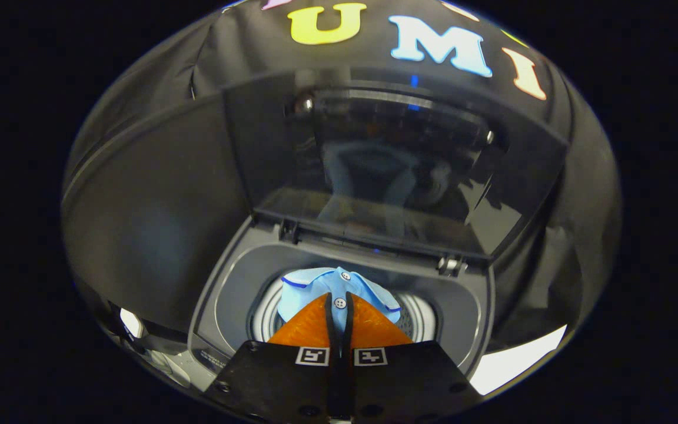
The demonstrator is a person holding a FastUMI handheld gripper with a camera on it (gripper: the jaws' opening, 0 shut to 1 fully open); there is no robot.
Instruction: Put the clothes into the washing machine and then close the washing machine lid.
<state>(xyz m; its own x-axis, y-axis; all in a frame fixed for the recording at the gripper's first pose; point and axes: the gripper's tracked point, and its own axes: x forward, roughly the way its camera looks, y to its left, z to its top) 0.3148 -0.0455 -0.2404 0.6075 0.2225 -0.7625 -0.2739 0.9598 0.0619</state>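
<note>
1. The step in hand is the first one, loading the clothes; the gripper hangs above the open top of the washing machine, its jaws clenched on a pale blue shirt with buttons and a dark trim.
2. The jaws stand nearly together, with a fold of the buttoned front pinched between them; both fingers press on the cloth, so this reads as a firm hold.
3. The shirt spreads out just ahead of the fingertips, towards 12 o'clock from them; it sits over the mouth of the drum, whose ribbed wall shows at 3 o'clock and 9 o'clock of the cloth; whether it already rests inside or hangs above the drum I cannot tell.
4. The lid stands raised beyond the shirt at 12 o'clock, hinged at the back of the machine; its dark glossy face gives back a dim reflection.
5. My judgement: the next move calls for lowering the shirt into the drum and letting go of it; no cloth should drape over the rim.
6. After that the lid remains to be shut; that step is not yet begun.
</note>
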